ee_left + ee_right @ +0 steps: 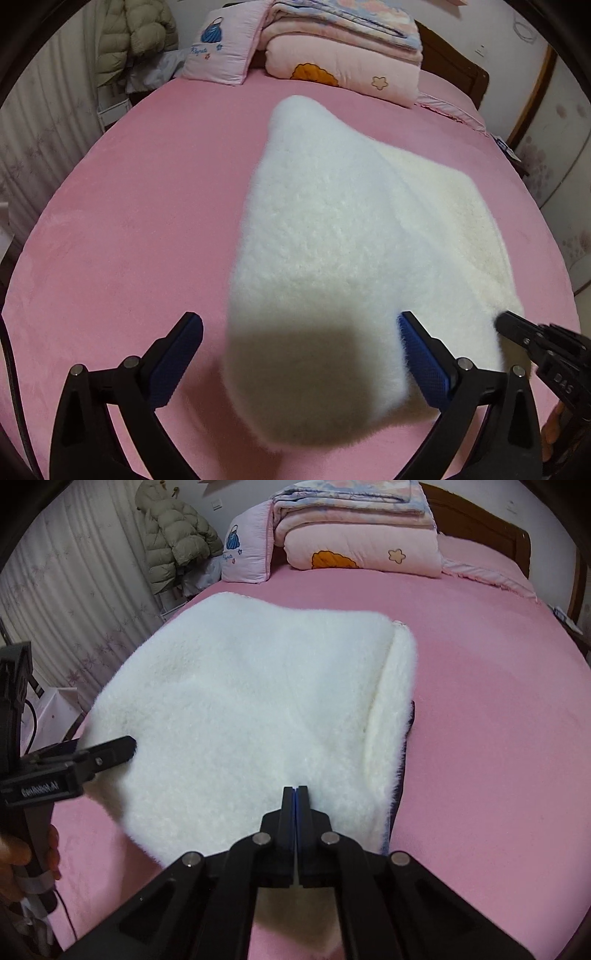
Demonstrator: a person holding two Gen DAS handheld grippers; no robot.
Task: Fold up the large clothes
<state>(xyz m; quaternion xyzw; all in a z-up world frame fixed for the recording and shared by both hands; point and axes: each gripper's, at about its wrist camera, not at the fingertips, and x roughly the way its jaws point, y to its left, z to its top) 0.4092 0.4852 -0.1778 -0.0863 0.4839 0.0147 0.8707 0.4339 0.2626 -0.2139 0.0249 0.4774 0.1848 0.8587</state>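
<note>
Holding our left tongs (301, 354) spread wide around the white fleece garment (325, 258) mid-frame on the pink bed (129, 221), we keep our right tongs (295, 794) pressed closed at its near edge; folded quilts (343, 62) fill the top.

my left gripper (301, 354) is black, its fingers lined with dimpled blue pads (424, 365), silver pivot screws (464, 363) behind. my right gripper (295, 794) matches. bare skin shows on my left hand (14, 860); a black cable (66, 915) trails below.
</note>
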